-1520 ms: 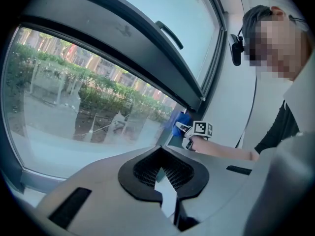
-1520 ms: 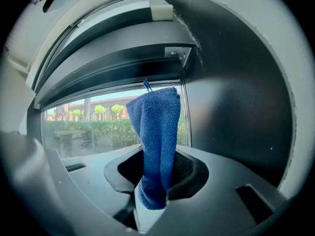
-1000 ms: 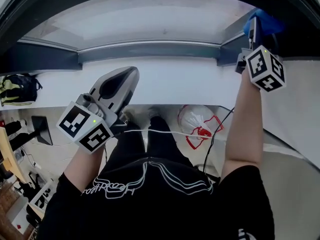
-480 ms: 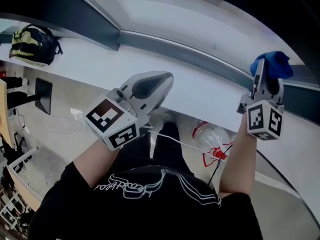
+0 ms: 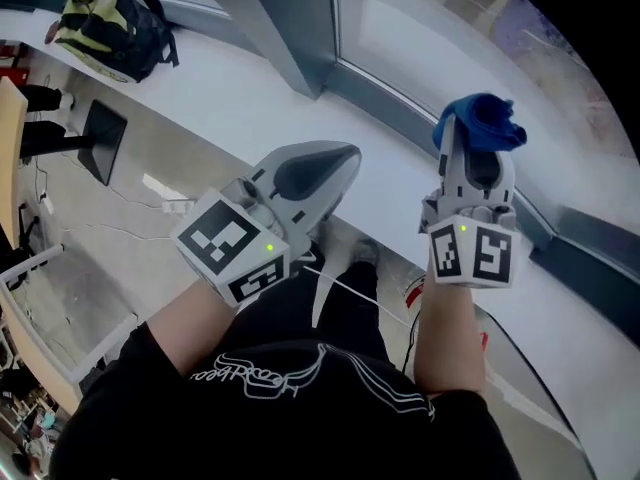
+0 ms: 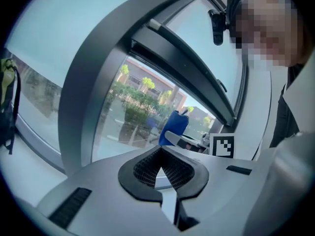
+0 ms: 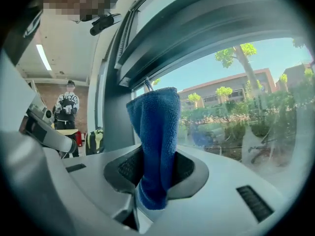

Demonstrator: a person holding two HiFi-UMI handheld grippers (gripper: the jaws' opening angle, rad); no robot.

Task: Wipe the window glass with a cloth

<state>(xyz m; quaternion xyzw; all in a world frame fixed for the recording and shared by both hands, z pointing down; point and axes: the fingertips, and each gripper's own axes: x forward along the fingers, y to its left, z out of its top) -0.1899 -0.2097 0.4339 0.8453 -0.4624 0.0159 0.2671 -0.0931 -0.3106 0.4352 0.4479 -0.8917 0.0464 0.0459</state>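
the window glass (image 5: 430, 38) was seen across the top of the head view, divided by a grey frame post (image 5: 290, 18), with a white sill (image 5: 200, 98) running beneath it. a yellow-and-black backpack (image 5: 105, 28) was seen at the sill's far left. the left gripper (image 5: 310, 168) was held low over the sill, its jaws brought together with nothing between them. the right gripper (image 7: 155, 168) was raised nearer the pane, its jaws clamped on the blue cloth (image 7: 155, 132), which was bunched and stood up past the jaw tips. the cloth was judged to be near the glass but apart from it; contact was not shown in any view. the step in hand was taken to be the approach to the pane. for the next move, the cloth would need to be carried forward until pressed flat on the glass, then swept across it, with the grip held firm so that the cloth was not dragged out.
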